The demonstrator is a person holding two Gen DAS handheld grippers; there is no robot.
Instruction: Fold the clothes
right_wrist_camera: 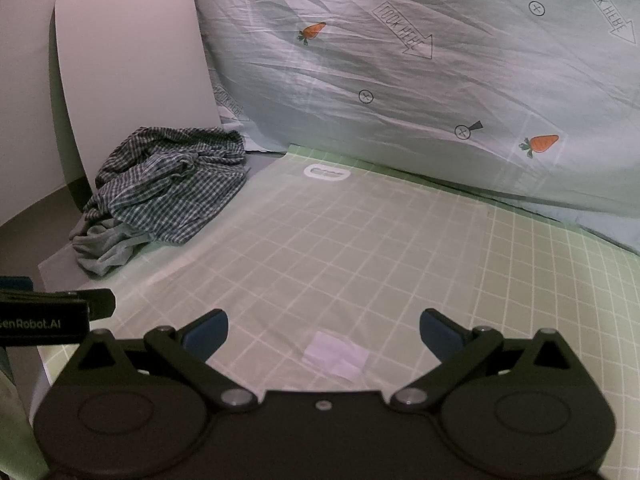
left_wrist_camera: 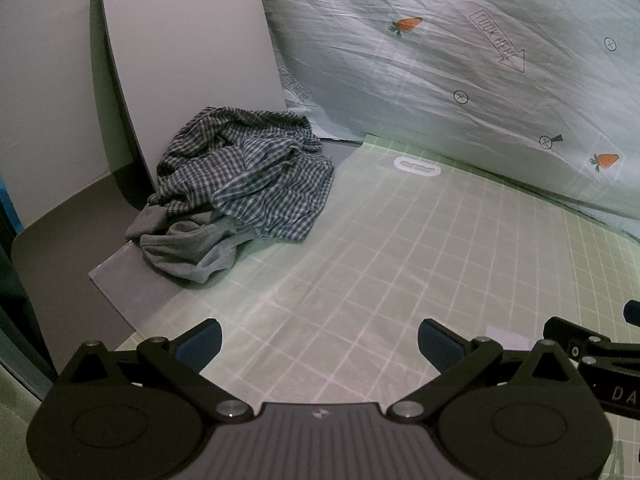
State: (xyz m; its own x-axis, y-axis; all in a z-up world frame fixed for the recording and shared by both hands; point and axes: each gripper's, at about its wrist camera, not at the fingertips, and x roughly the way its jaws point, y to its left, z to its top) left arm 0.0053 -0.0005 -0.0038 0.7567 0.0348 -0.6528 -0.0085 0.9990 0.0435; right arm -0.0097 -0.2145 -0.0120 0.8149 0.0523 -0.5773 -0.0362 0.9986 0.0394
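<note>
A home setting, likely a bedroom: a carrot-printed bedsheet hangs behind a green grid cutting mat, with crumpled checked and grey clothes heaped at the mat's far-left corner.

Dim light, pale wall, carrot-print sheet backdrop, green grid mat, leaning white board

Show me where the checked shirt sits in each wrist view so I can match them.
Left wrist view: checked shirt left of centre, heaped on grey clothing, against the leaning white board.
Right wrist view: checked shirt at middle left, below the same board.
Shared landmark: the white oval handle cutout, right of the shirt.
</note>
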